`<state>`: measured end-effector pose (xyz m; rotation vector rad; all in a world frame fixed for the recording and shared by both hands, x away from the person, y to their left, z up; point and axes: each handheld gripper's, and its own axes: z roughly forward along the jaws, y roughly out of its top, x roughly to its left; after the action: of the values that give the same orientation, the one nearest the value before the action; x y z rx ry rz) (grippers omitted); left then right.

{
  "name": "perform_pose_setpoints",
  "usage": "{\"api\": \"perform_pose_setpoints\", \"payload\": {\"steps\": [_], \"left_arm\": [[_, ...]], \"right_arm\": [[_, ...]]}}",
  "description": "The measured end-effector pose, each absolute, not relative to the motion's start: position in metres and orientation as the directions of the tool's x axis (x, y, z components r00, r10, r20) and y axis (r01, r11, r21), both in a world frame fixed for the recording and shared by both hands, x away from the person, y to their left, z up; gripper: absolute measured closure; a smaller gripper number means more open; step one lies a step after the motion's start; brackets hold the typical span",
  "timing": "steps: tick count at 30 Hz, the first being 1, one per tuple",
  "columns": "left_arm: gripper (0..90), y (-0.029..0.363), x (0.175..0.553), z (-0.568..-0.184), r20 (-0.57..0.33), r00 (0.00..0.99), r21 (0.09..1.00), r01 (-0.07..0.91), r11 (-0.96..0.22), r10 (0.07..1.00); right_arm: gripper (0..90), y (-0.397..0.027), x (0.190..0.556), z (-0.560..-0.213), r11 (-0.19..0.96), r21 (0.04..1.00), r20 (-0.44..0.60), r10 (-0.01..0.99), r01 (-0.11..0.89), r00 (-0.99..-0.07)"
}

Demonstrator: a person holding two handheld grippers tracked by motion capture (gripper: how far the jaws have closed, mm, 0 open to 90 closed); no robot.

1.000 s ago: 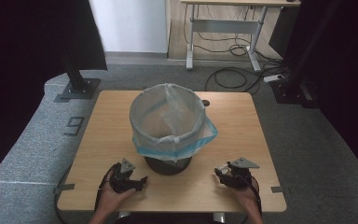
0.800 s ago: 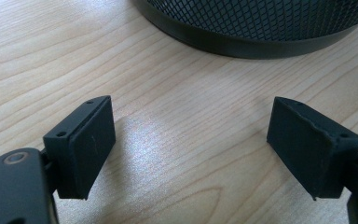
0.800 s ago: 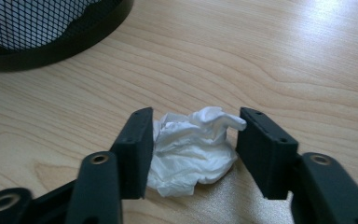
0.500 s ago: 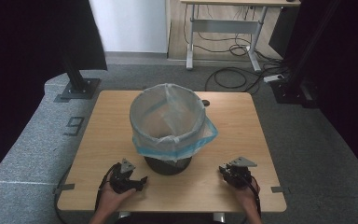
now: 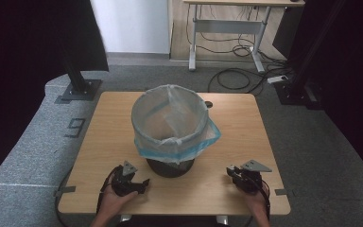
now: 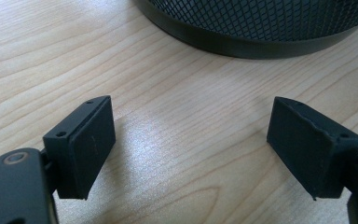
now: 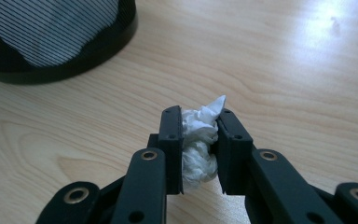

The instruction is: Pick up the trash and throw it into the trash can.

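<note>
My right gripper (image 7: pixel 199 147) has just closed on the tissue wad (image 7: pixel 198 140) low in frame, left gripper (image 6: pixel 191 144) gaping and empty; best lift clear of the desk (image 7: pixel 284 70) before carrying over the bin (image 5: pixel 170 123) at upper left.

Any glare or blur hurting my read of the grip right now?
Right gripper view: glare patch on the table at upper right; crumpled tissue between the jaws is sharp. Left gripper view: soft sheen on wood between the open jaws, bin slightly soft. High view: evenly lit, dark edges.
</note>
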<state>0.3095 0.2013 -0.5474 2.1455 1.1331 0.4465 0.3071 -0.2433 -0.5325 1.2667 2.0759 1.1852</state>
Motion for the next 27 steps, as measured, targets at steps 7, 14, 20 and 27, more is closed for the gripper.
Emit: {"api": "perform_pose_setpoints", "payload": {"steps": [7,14,20,27], "left_arm": [[15.1,0.202,0.308,-0.547,-0.007,0.570,0.691,0.597,-0.408,0.822],[15.1,0.202,0.308,-0.547,-0.008,0.570,0.691,0.597,-0.407,0.822],[15.1,0.202,0.308,-0.547,-0.008,0.570,0.691,0.597,-0.407,0.822],[15.1,0.202,0.308,-0.547,-0.008,0.570,0.691,0.597,-0.408,0.822]], "right_arm": [[74.4,-0.244,0.300,-0.521,0.206,0.855,0.073,0.861,0.477,-0.504],[74.4,-0.245,0.291,-0.510,0.173,0.872,0.094,0.858,0.457,-0.505],[74.4,-0.245,0.287,-0.505,0.162,0.880,0.097,0.860,0.447,-0.501],[74.3,-0.241,0.282,-0.496,0.172,0.885,0.080,0.860,0.433,-0.504]]}}
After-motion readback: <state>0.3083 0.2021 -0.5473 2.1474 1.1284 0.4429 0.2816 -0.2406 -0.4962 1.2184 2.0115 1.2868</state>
